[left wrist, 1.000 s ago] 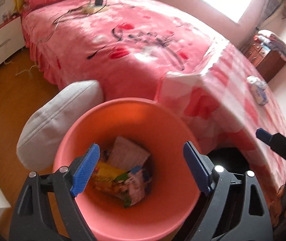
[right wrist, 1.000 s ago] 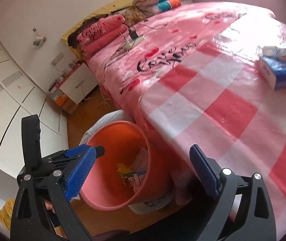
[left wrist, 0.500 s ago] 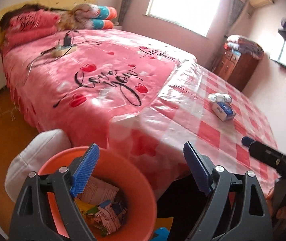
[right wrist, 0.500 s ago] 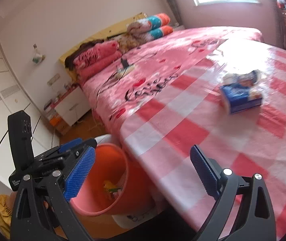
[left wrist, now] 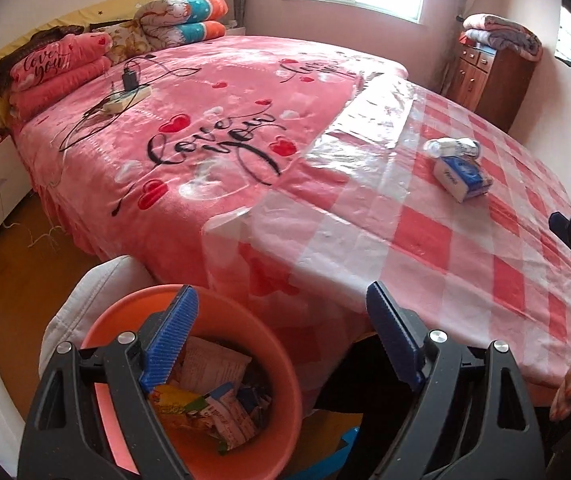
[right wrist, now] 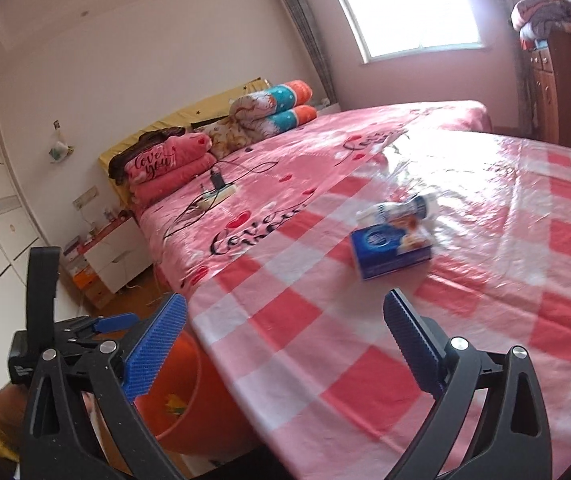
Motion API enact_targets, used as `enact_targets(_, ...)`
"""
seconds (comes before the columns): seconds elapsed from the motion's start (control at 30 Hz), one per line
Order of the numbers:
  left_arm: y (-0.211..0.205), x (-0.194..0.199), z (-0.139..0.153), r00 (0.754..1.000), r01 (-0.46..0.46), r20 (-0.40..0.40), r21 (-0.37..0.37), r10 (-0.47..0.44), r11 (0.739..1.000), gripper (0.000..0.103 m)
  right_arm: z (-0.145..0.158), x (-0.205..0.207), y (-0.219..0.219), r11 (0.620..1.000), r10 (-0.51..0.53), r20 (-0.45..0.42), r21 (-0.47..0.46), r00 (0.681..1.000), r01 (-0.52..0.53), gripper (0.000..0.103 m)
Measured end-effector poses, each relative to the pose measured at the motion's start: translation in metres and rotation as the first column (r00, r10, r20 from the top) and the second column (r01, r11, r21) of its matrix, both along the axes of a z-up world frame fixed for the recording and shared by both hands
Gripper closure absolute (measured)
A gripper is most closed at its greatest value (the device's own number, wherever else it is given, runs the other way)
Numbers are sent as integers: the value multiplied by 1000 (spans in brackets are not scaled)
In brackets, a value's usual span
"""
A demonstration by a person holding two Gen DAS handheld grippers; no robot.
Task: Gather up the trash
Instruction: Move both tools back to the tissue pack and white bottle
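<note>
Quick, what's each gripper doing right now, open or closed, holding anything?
Left gripper: open, tongs empty, above the round orange plastic bin.
Right gripper: open, tongs empty, over the pink checked plastic tablecloth.

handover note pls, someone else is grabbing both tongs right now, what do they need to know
Left tongs: open, empty, above the orange bin.
Right tongs: open, empty, over the checked cloth, pointed at the blue tissue pack.
Bin sits on the floor at the bed's near corner, already holding wrappers.
Left to collect: the tissue pack and the crumpled plastic bottle touching its far side, both lying on the cloth.
</note>
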State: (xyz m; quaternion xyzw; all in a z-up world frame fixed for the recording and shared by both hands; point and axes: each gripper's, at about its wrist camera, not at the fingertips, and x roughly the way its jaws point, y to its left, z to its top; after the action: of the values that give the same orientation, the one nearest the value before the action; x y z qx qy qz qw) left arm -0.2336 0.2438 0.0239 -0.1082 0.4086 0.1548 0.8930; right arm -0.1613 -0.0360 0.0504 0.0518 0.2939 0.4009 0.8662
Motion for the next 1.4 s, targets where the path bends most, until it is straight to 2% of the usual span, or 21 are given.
enact_targets(0.1, -12, 6, 3, 1000, 29, -2, 18, -29, 999, 16, -2, 3, -9, 1000, -10, 15, 19, 1000, 10, 5)
enact_targets(0.23, -27, 15, 4, 998, 56, -20, 52, -55, 997, 16, 1, 4, -24, 999, -26, 91, 30, 996, 23, 5)
enact_targets(0.4, -40, 20, 2, 997, 73, -33, 33, -72, 997, 16, 5, 3, -39, 998, -39, 180, 49, 983, 31, 5)
enact_targets(0.63, -59, 27, 4, 993, 115, -45, 28, -113, 993, 16, 9, 7, -56, 996, -64, 189, 72, 980, 51, 5)
enact_targets(0.87, -85, 32, 11, 985, 167, -54, 106, -162, 980, 16, 15, 8, -67, 994, -104, 212, 49, 972, 96, 5)
enact_targets(1.0, -94, 38, 13, 982, 186, -61, 105, -180, 977, 16, 17, 9, -76, 992, -129, 236, 36, 963, 124, 5)
enact_targets(1.1, -101, 43, 14, 979, 199, -61, 99, -193, 975, 16, 17, 14, -83, 988, -153, 222, 32, 963, 150, 5)
enact_targets(1.4, -120, 79, 22, 972, 235, -42, 31, -233, 972, 16, 7, 45, -105, 971, -239, 57, 21, 969, 238, 5)
